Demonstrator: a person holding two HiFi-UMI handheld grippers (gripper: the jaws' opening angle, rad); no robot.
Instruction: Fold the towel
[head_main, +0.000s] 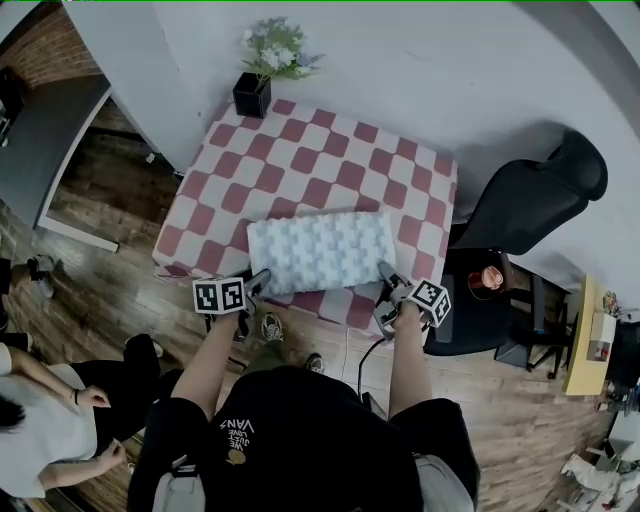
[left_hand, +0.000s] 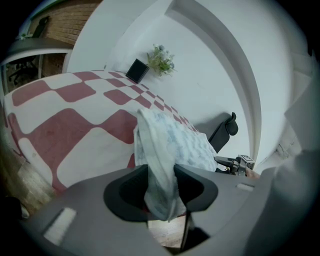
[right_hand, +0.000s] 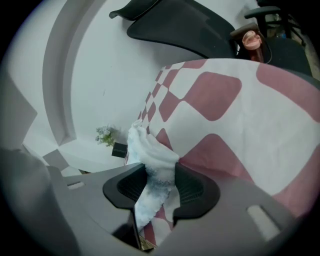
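Nearest the camera, the person stands at the table's near edge with both forearms stretched forward, one gripper in each hand. The left gripper (head_main: 258, 281) sits at the near edge, left of the middle. Its jaws are clamped on the near-left corner of the towel (head_main: 320, 250). In the left gripper view the cloth is pinched into a bunched fold between the two pads, with a loose tip hanging below them. The right gripper (head_main: 388, 282) sits at the same edge further right, and its jaws are closed on the towel's near-right corner. In the right gripper view the cloth fills the gap between the pads and a ragged end hangs out underneath.

The towel is pale blue and white with a raised waffle pattern. It lies as a flat rectangle on the red-and-white checked tablecloth (head_main: 300, 165). Its long side runs along the table's near edge, about midway across. Only its two near corners are lifted into the jaws.

Beyond the towel the checked cloth is bare up to the far-left corner, where a potted plant (head_main: 254, 92) with pale flowers stands in a black square pot. A black office chair (head_main: 530, 200) stands off the table's right side, against the white wall. The floor around the table is wooden.
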